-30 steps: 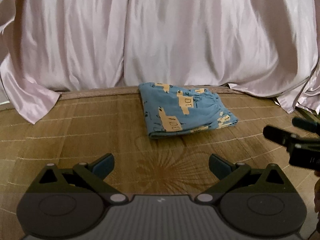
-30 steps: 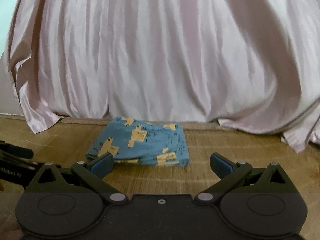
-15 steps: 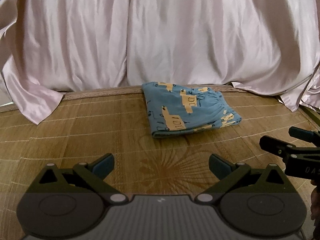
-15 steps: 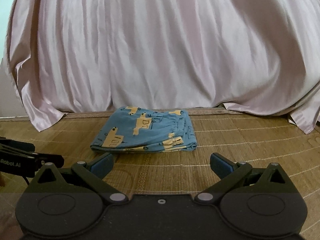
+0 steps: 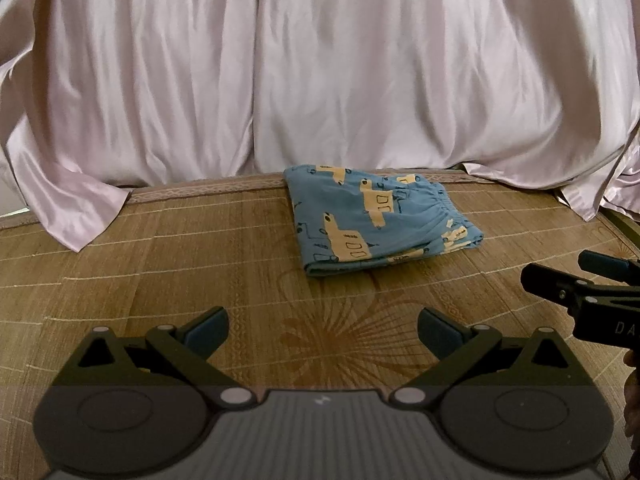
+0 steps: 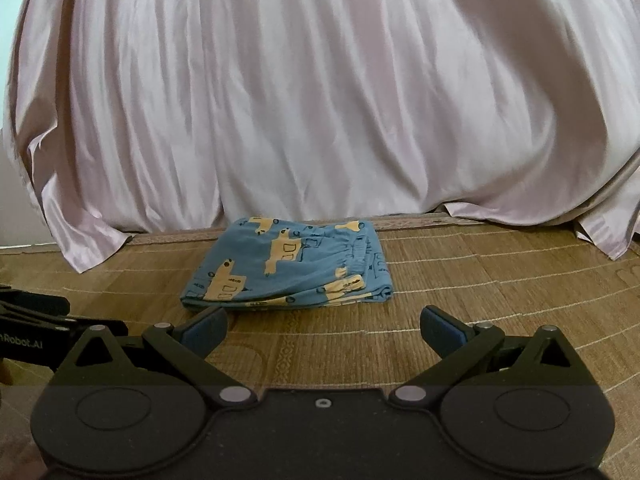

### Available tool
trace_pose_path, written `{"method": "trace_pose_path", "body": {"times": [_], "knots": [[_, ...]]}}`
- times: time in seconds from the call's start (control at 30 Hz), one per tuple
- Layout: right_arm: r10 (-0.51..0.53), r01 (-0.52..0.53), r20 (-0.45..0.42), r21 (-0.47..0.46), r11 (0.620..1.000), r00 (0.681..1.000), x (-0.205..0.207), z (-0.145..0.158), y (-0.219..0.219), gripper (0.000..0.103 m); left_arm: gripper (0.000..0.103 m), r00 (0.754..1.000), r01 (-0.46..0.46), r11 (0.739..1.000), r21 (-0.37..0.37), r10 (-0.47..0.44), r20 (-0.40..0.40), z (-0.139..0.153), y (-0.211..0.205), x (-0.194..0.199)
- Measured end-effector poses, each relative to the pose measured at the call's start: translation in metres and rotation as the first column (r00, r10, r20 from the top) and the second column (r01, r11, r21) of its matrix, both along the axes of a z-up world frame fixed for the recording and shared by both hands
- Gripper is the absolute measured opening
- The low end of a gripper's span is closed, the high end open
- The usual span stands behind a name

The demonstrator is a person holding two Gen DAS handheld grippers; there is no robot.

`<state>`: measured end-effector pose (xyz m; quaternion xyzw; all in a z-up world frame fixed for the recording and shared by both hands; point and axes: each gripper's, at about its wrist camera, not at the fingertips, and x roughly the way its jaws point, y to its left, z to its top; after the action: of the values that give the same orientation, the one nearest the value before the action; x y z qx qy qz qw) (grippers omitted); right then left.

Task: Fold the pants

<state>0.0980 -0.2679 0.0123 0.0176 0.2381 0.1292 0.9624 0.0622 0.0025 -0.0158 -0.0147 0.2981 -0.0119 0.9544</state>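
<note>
Blue pants with yellow vehicle prints (image 5: 376, 216) lie folded into a compact rectangle on the bamboo mat (image 5: 160, 272), near its far edge. In the right wrist view the same folded pants (image 6: 292, 268) sit just beyond the fingers. My left gripper (image 5: 322, 330) is open and holds nothing, well short of the pants. My right gripper (image 6: 324, 328) is also open and holds nothing, its left fingertip (image 6: 204, 326) close to the pants' near edge. The right gripper (image 5: 580, 288) shows at the right edge of the left wrist view. At the left edge of the right wrist view is the left gripper (image 6: 40, 320).
A pale pink satin sheet (image 5: 320, 72) hangs as a backdrop behind the mat, its folds spilling onto the mat's far corners (image 6: 88, 244). The mat's right edge (image 5: 624, 228) shows in the left wrist view.
Both grippers have pulled back a little from the folded pants and levelled out. The pants have not moved. Both stay open.
</note>
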Motion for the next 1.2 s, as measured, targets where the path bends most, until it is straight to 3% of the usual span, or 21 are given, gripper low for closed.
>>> {"method": "trace_pose_path", "body": {"times": [1.2], "knots": [[0.009,-0.010,-0.010,-0.011,1.000,1.000,-0.0017,-0.0034,0.0021,0.102,0.103,1.000,-0.003,1.000,0.001,0.003,-0.007,-0.0008,0.0014,-0.0041]]}}
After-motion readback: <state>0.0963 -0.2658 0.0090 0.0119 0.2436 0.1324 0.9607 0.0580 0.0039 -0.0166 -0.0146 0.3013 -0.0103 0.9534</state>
